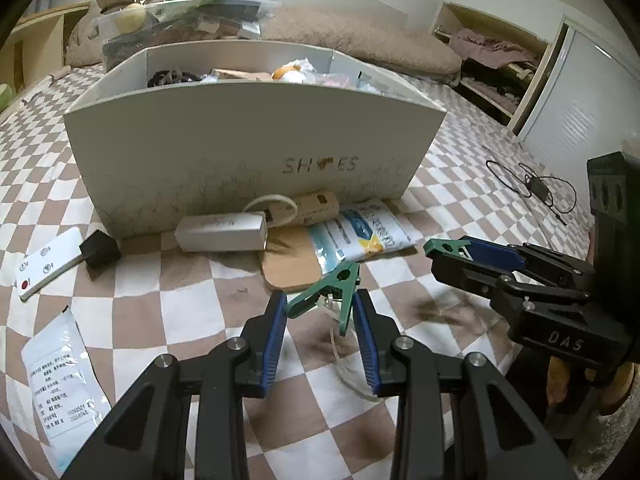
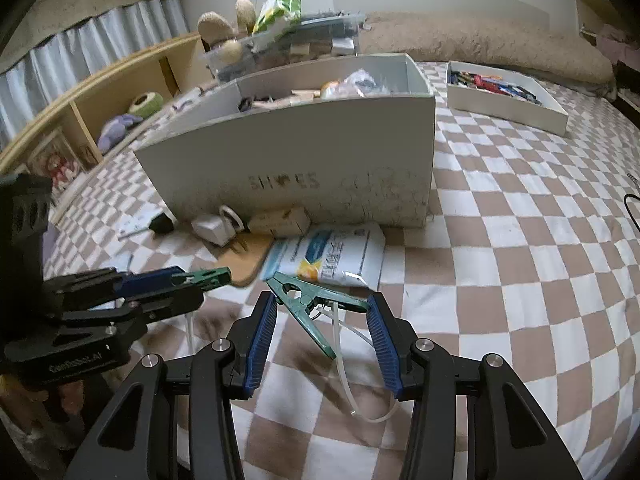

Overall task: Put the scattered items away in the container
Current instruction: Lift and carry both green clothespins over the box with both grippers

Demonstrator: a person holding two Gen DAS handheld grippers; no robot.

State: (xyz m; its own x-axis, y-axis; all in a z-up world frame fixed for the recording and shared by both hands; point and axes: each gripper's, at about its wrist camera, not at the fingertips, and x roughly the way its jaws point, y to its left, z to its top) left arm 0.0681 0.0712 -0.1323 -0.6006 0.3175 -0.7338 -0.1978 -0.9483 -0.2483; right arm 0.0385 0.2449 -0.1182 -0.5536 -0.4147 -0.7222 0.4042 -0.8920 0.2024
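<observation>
A white shoe box [image 1: 256,148], also in the right wrist view [image 2: 304,160], stands on the checkered bed and holds several items. Each gripper has a green clamp between its fingers. My left gripper [image 1: 320,304] touches a green clamp [image 1: 336,284] with both fingertips. In the right wrist view it [image 2: 224,276] looks shut on that clamp [image 2: 204,276]. My right gripper [image 2: 320,304] has a green clamp [image 2: 308,308] between its spread fingers, touching the right one. In the left wrist view it [image 1: 436,248] looks shut on the clamp [image 1: 444,246].
In front of the box lie a white adapter [image 1: 220,232], a small brown box [image 1: 316,204], a tan pad [image 1: 290,260], a blue-white packet [image 1: 360,232], a white remote [image 1: 48,264], a black cube [image 1: 100,248] and a paper sachet [image 1: 60,376]. A white cord [image 2: 348,356] lies below the clamps. A white tray [image 2: 508,92] sits behind.
</observation>
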